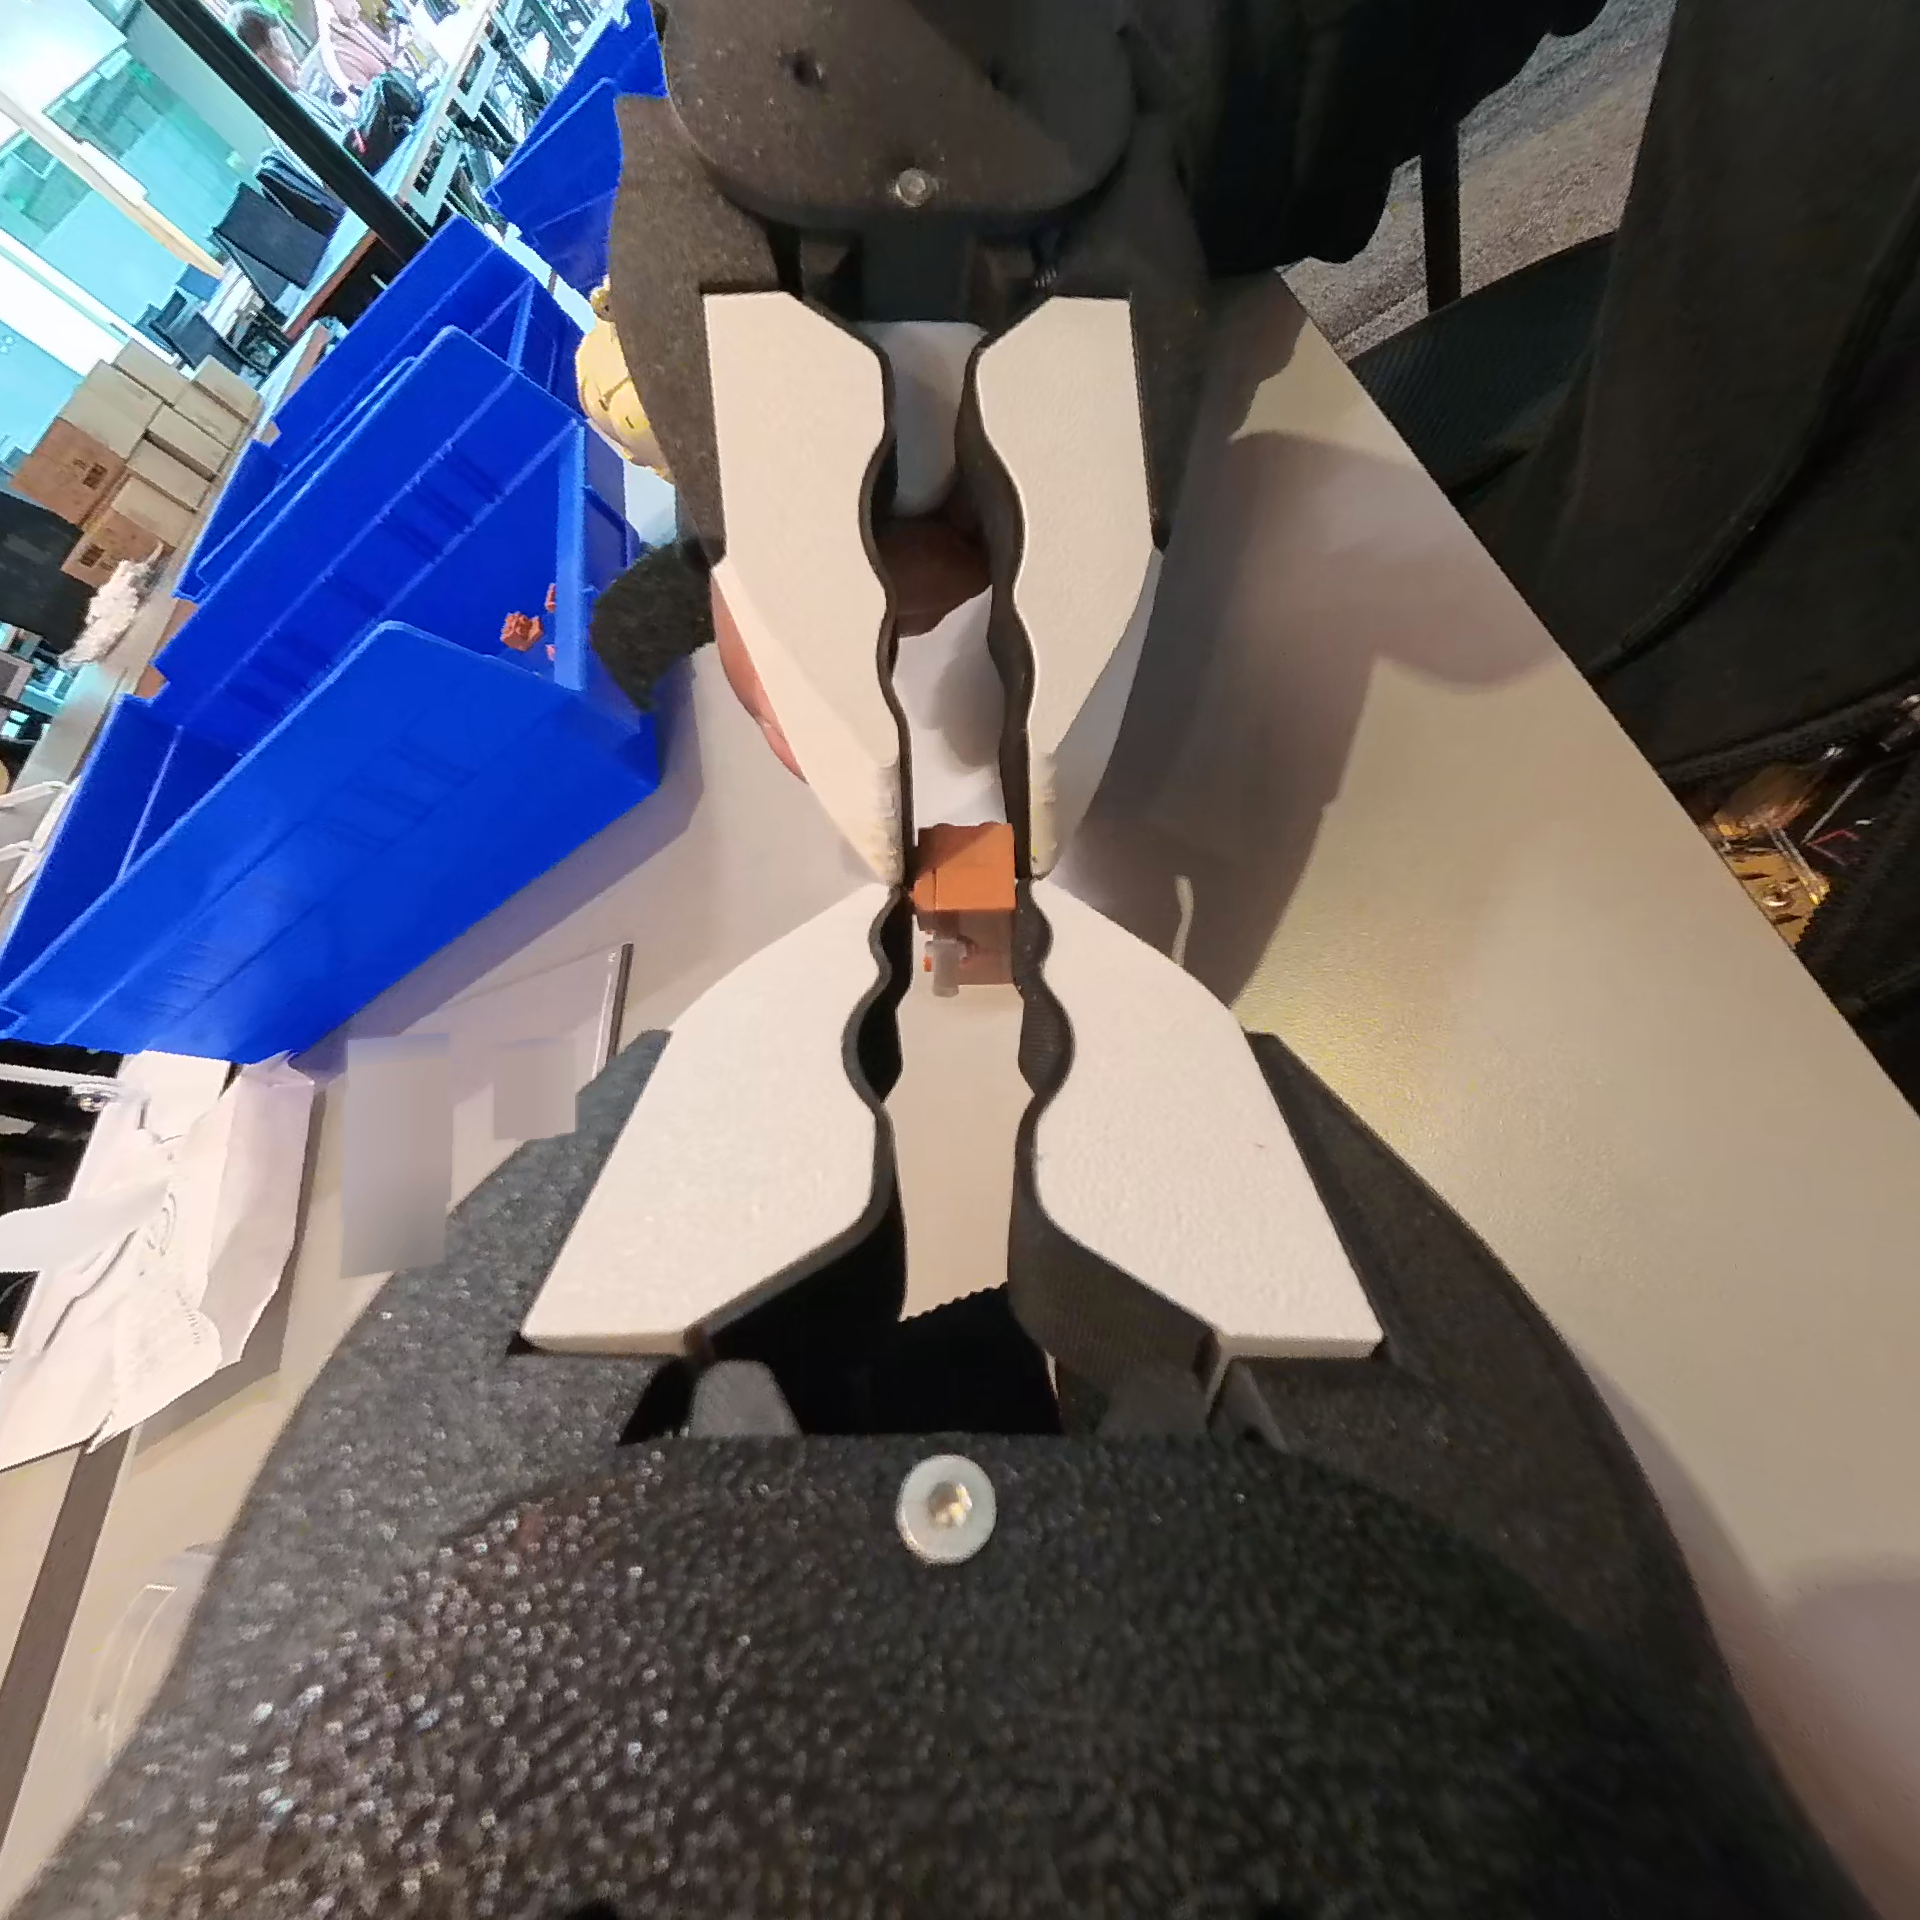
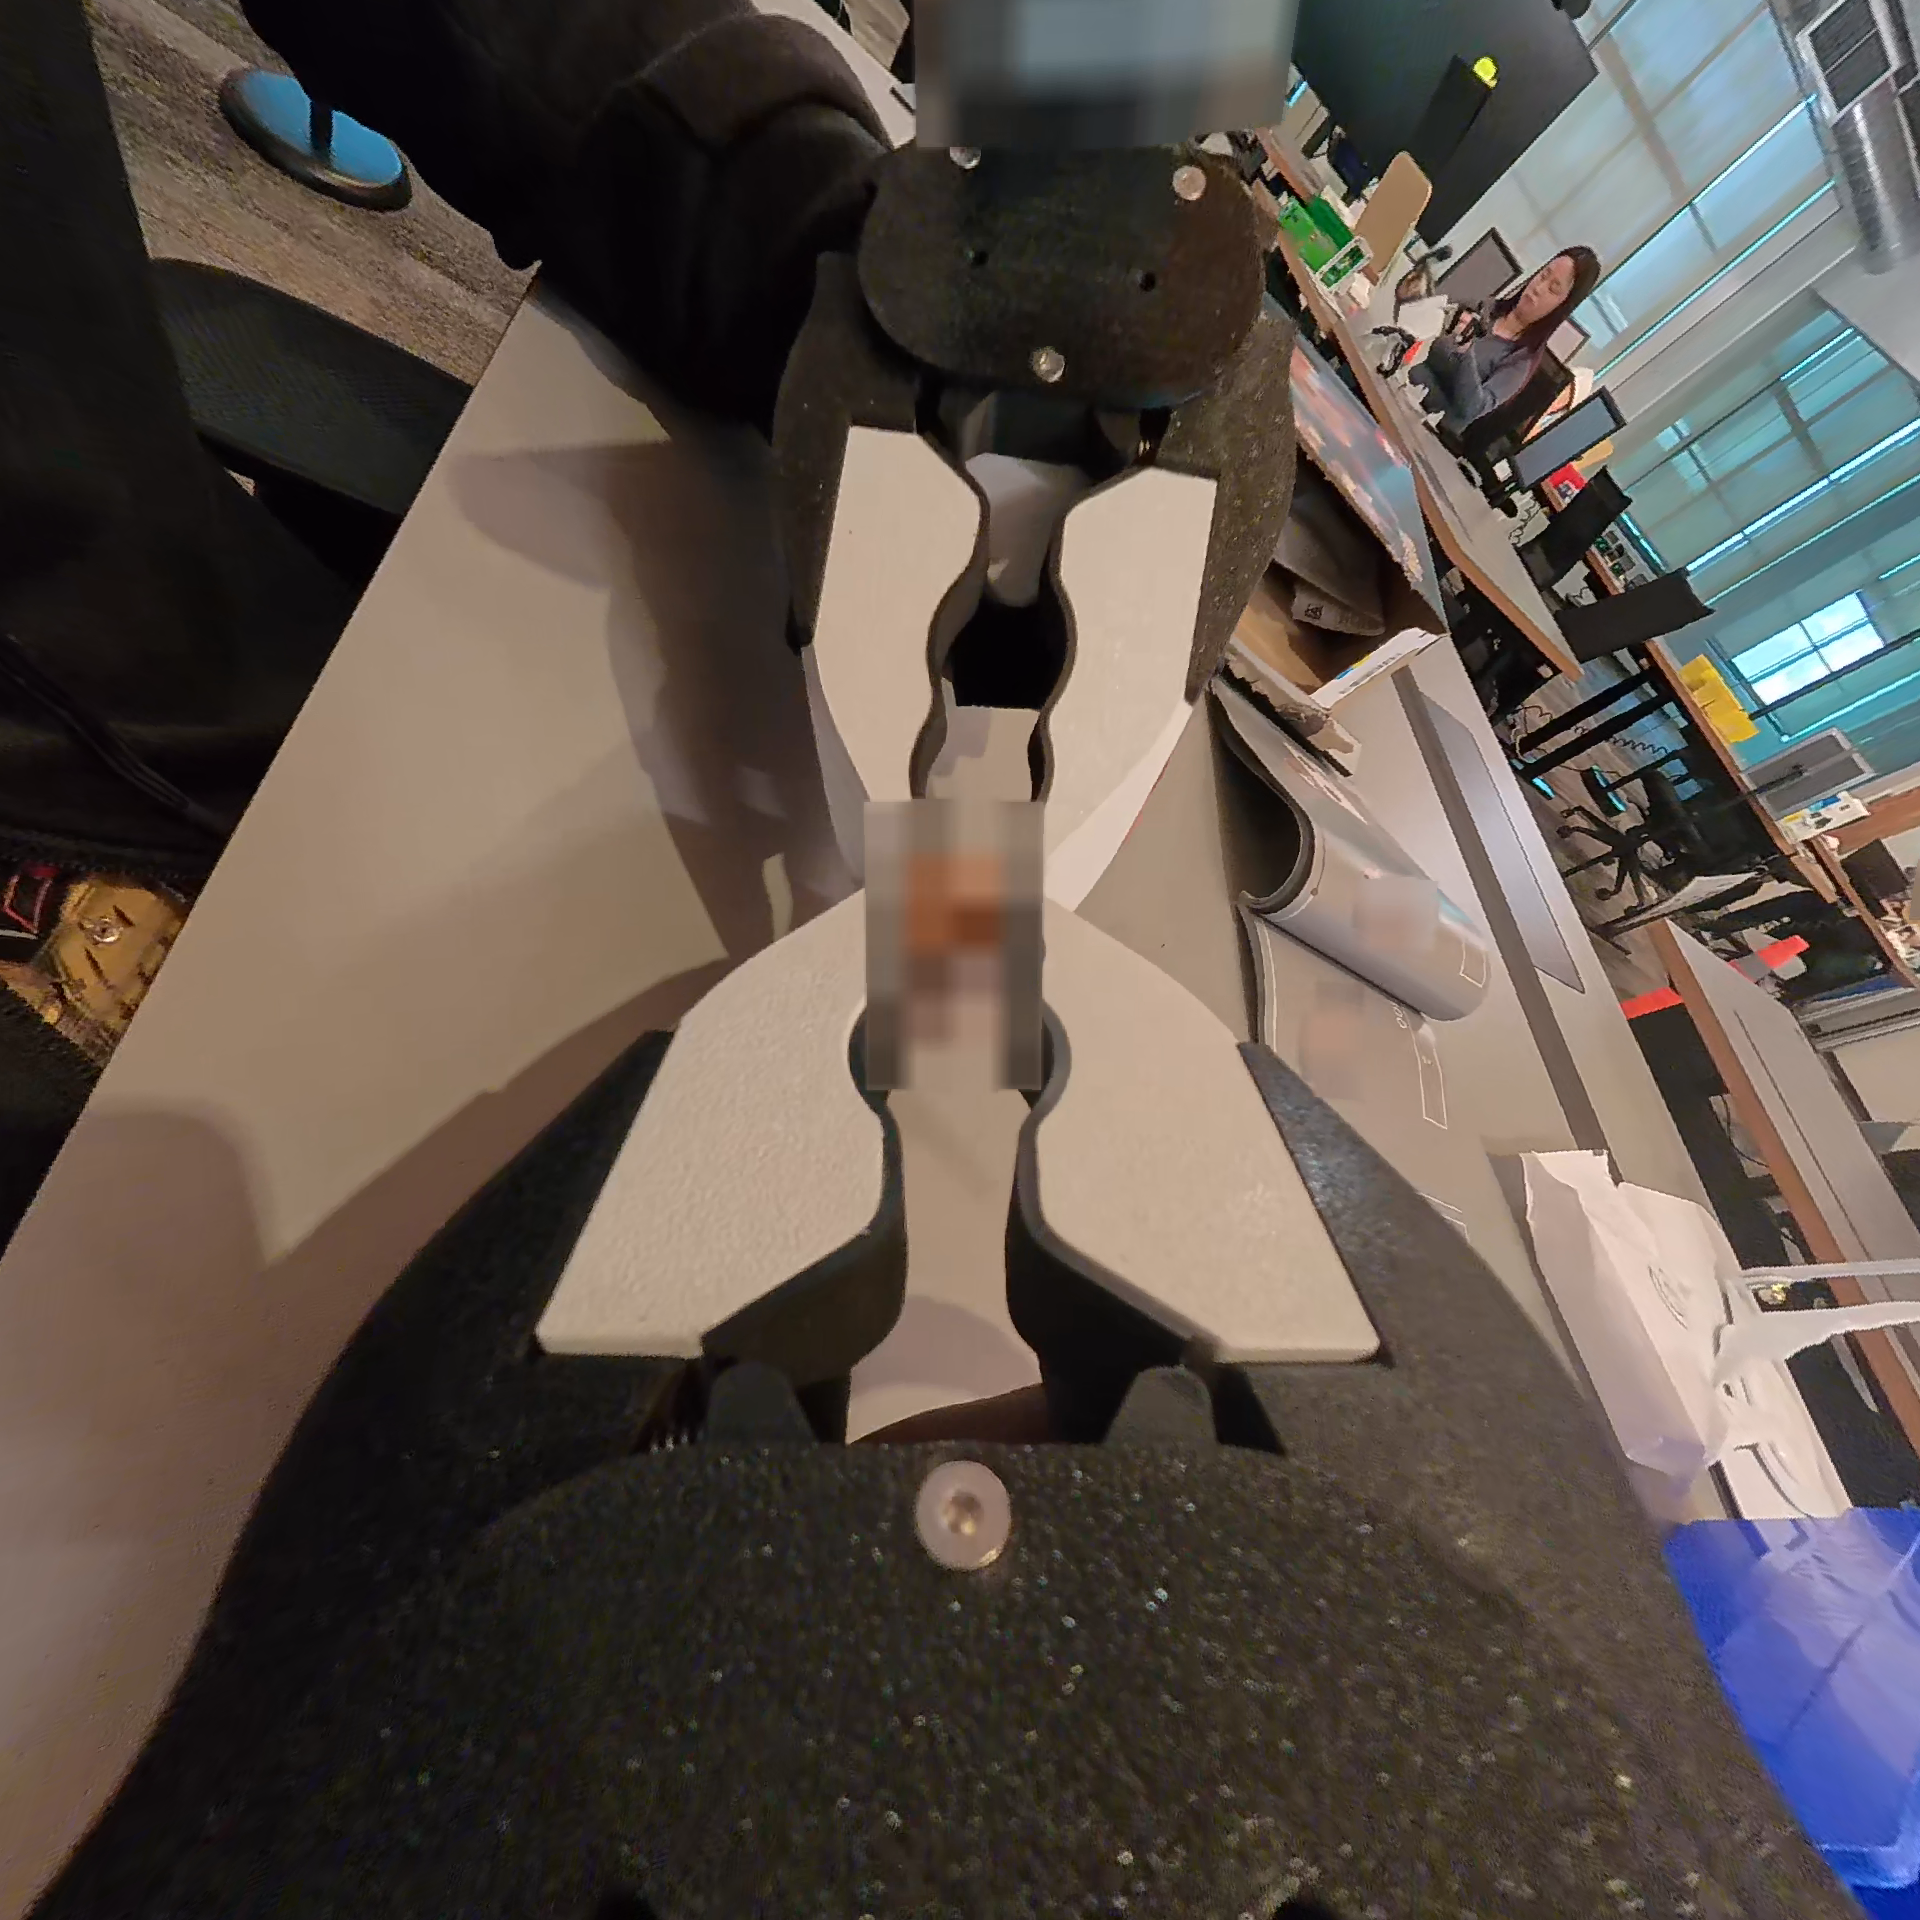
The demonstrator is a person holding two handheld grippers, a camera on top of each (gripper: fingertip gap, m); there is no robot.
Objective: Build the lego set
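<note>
- Bins (image 1: pixel 343 665) of blue plastic stand in a row along the left of the white table (image 1: pixel 1403 1039); one holds small orange pieces (image 1: pixel 516 629).
- White paper bag (image 1: pixel 135 1247) lies crumpled below the bins; its print is too faint to read.
- Left gripper (image 1: pixel 961 914), narrowly open, has both pads pressed on an orange block (image 1: pixel 966 888), which hangs above the table at mid-frame. A grey peg (image 1: pixel 945 961) sticks from the block's near face toward the camera; the long axis cannot be told.
- Right gripper (image 1: pixel 961 831) meets it tip to tip and clamps the same block's far end.
- Right wrist view blurs the fingertips.
</note>
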